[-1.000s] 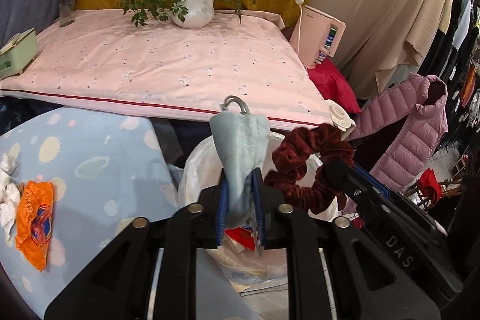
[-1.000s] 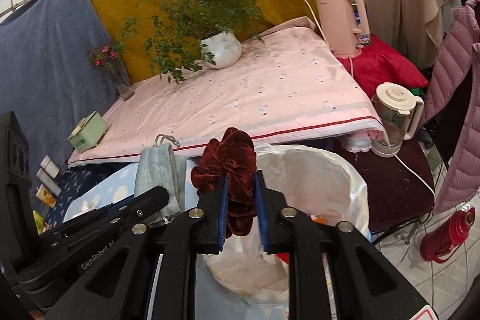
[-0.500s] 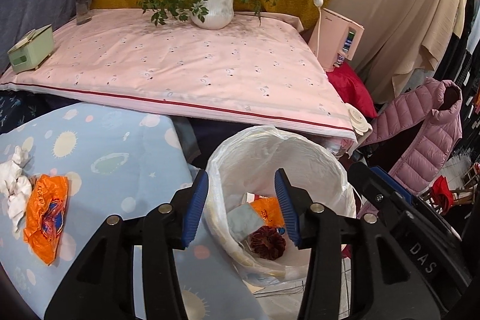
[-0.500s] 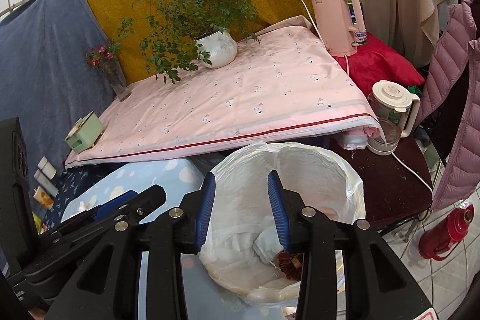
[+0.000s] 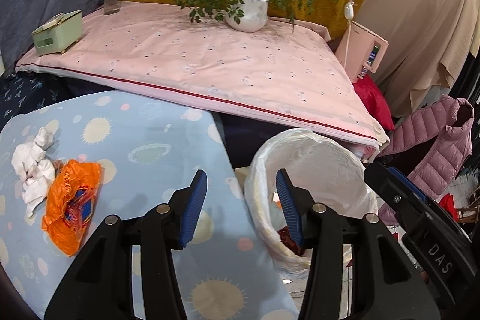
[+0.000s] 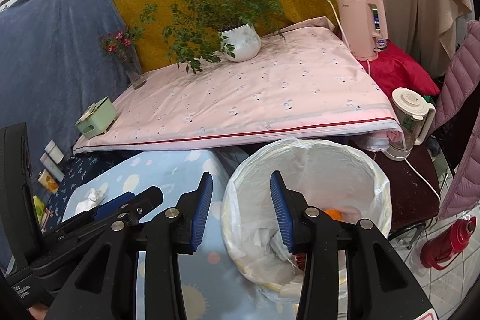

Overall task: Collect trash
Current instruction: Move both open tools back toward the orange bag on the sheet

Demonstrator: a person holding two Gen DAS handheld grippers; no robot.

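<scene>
Both drops are done: left gripper (image 5: pixel 241 200) and right gripper (image 6: pixel 241 200), just opening, are standing part-open, empty. Orange wrapper (image 5: pixel 70 207) and tissues (image 5: pixel 33 170) are awaiting pickup on the blue cloth (image 5: pixel 144 140), beside the bin (image 5: pixel 309 146).

Left of the left tongs: one orange wrapper (image 5: pixel 72 207); one white tissue clump (image 5: pixel 34 167); right: one lined bin (image 5: pixel 312 170).

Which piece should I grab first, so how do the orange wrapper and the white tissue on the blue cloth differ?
The orange wrapper is shiny printed plastic lying fairly flat; the white tissue is plain paper crumpled into lumps. The wrapper lies nearer the left gripper, the tissue beyond it toward the cloth's edge. Both lie on the blue cloth, touching each other.
</scene>
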